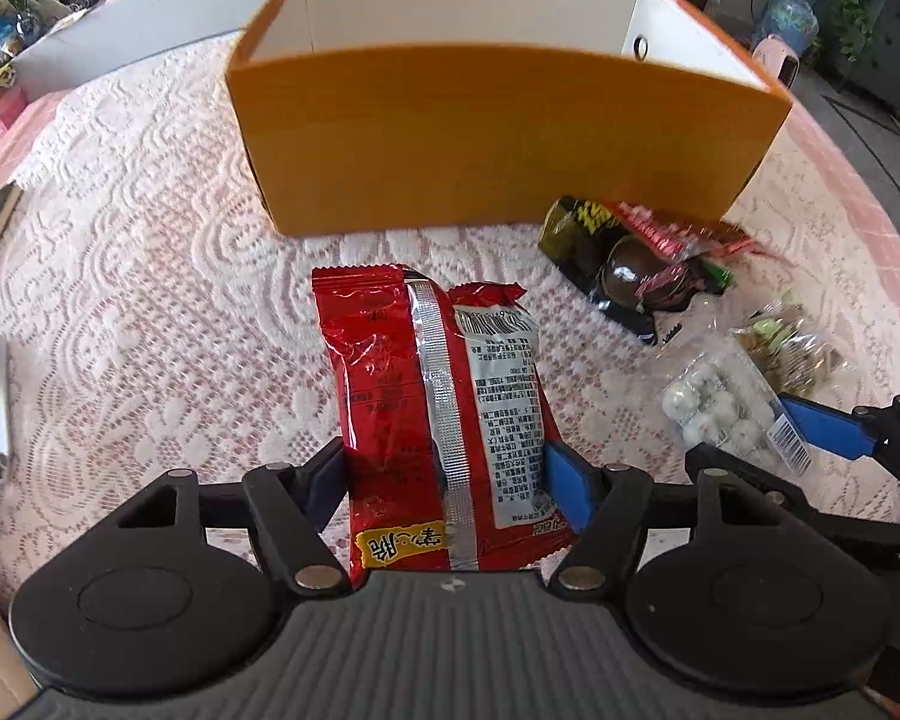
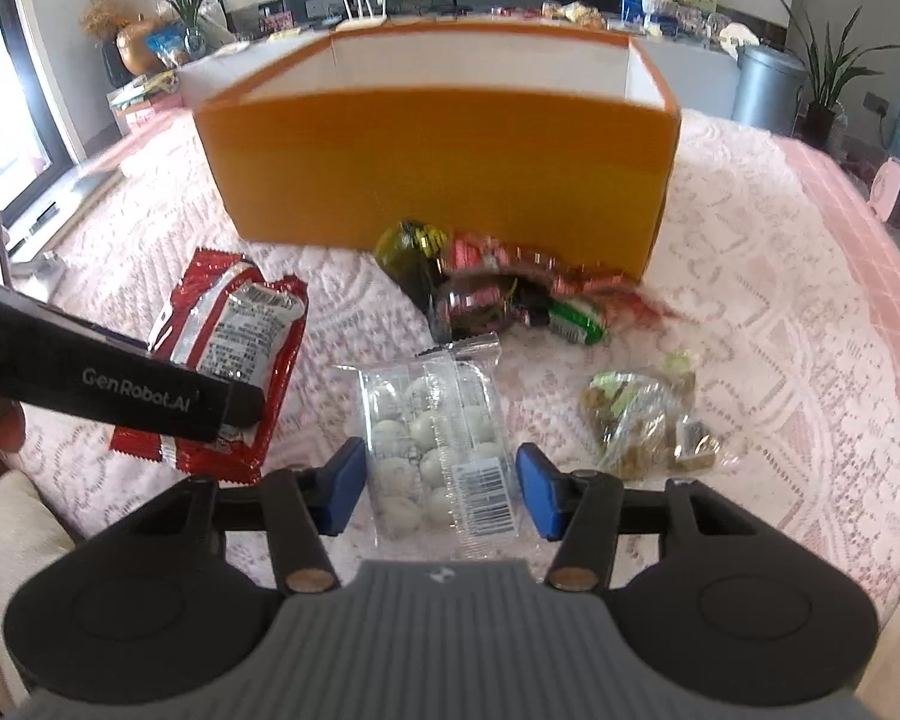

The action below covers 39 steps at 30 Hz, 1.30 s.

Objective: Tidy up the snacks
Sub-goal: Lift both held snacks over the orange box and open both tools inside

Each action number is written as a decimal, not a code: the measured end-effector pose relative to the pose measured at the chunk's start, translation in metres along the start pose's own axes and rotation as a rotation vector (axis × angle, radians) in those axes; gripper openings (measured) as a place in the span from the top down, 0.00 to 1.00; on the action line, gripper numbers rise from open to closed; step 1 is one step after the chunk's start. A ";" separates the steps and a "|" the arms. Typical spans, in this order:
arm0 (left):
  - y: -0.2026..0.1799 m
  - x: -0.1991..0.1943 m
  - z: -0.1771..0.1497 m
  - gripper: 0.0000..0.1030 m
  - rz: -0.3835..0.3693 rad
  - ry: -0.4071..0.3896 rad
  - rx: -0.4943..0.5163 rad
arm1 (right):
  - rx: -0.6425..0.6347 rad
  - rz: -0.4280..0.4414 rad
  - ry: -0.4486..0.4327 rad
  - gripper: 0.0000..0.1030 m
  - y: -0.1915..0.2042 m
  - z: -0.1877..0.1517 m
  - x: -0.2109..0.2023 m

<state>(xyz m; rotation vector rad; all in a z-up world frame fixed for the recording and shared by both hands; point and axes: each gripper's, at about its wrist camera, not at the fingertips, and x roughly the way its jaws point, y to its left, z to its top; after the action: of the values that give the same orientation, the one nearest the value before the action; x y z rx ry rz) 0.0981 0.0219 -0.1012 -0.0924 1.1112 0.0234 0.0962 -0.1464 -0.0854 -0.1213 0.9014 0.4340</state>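
Observation:
A red snack bag (image 1: 390, 396) lies lengthwise between my left gripper's (image 1: 447, 477) blue pads, which press on both of its sides. In the right wrist view the same red bag (image 2: 234, 336) sits left of centre under the left gripper's black body (image 2: 120, 384). A clear packet of white round candies (image 2: 432, 438) is pinched at its edges by my right gripper (image 2: 441, 480). In the left wrist view, that clear packet (image 1: 714, 408) and the right gripper (image 1: 768, 438) appear at the right. An open orange box (image 1: 498, 144) (image 2: 438, 168) with white inner walls stands just beyond.
A heap of dark and red wrappers (image 1: 624, 264) (image 2: 468, 282) lies against the box front. A clear bag of greenish-brown snacks (image 1: 792, 348) (image 2: 642, 420) lies to the right. White lace cloth (image 2: 750, 330) covers the table. A grey bin (image 2: 768, 90) stands beyond.

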 end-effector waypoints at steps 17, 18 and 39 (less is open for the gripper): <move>-0.011 -0.080 0.044 0.24 -0.003 -0.178 0.072 | -0.055 -0.029 -0.144 0.49 0.008 0.065 -0.067; -0.012 -0.082 0.049 0.24 -0.002 -0.184 0.076 | -0.061 -0.034 -0.152 0.50 0.008 0.071 -0.069; -0.012 -0.057 0.149 0.24 -0.041 -0.223 0.101 | -0.081 -0.077 -0.204 0.51 -0.029 0.186 -0.044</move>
<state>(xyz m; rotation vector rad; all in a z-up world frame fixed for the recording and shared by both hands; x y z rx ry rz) 0.2063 0.0243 0.0164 -0.0213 0.8860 -0.0579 0.2209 -0.1342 0.0618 -0.1824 0.6765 0.4037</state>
